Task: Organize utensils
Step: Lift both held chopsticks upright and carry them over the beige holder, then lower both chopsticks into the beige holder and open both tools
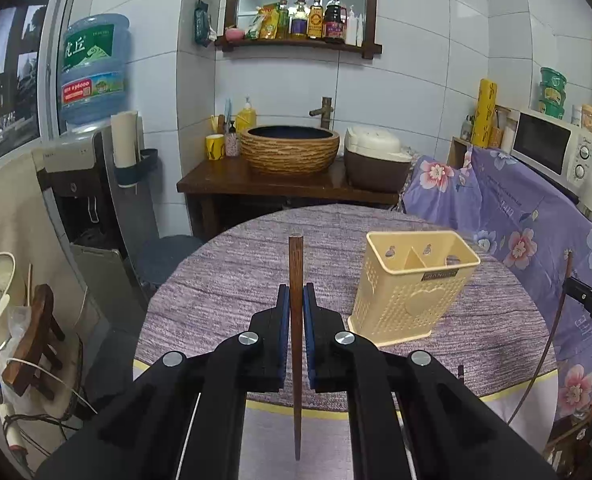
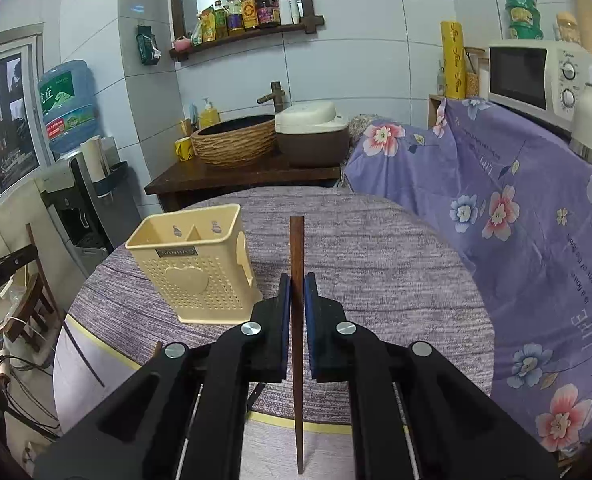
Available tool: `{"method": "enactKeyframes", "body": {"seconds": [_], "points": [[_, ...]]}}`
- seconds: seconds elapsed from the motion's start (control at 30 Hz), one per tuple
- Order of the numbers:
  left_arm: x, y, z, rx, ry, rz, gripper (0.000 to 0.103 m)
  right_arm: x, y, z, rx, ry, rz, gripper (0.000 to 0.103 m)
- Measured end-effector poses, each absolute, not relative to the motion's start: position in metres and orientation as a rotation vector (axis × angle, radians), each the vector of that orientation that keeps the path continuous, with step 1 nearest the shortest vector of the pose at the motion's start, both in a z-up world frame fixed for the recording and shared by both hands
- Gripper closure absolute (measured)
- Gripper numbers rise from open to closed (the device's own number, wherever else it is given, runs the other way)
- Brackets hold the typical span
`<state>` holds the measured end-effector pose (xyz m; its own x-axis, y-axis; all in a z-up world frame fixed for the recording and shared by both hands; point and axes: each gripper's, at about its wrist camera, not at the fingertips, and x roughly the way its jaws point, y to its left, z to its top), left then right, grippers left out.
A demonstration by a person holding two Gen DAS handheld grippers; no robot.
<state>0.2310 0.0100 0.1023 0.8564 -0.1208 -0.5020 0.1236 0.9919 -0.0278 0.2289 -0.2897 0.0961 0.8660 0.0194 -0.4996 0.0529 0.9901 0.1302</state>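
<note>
Carrying one chopstick [image 1: 296, 280] in each clenched gripper [image 1: 296, 300] [image 2: 297, 292], we next lower both thin ends into the holder [image 1: 412, 280] mid-table.

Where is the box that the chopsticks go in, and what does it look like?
Find the round table with the purple woven cloth. The utensil holder stands upright on it. It is the only pale yellow thing there: a tall open box, dotted with small holes, with a heart on its front.

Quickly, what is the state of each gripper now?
Left gripper: closed on a chopstick.
Right gripper: closed on a second chopstick.
</note>
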Motion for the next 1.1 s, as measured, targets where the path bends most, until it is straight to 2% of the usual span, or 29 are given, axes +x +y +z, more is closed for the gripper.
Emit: {"method": "enactKeyframes", "body": {"seconds": [0.17, 0.43, 0.57, 0.7, 1.1], "points": [[0.231, 0.008, 0.139, 0.027, 0.445, -0.120, 0.095, 0.235, -0.283, 0.134, 0.103, 0.452, -0.019, 0.095], [0.240, -0.024, 0.250, 0.042, 0.246, -0.132, 0.095, 0.267, -0.261, 0.252, 0.092, 0.259, 0.017, 0.095], [0.253, -0.044, 0.272, 0.004, 0.219, -0.180, 0.095, 0.282, -0.248, 0.279, 0.114, 0.221, 0.055, 0.095], [0.276, -0.064, 0.255, -0.030, 0.255, -0.222, 0.095, 0.302, -0.232, 0.261, 0.123, 0.257, 0.081, 0.095], [0.327, -0.075, 0.139, -0.076, 0.467, -0.217, 0.095, 0.346, -0.228, 0.154, 0.180, 0.421, 0.077, 0.095]]}}
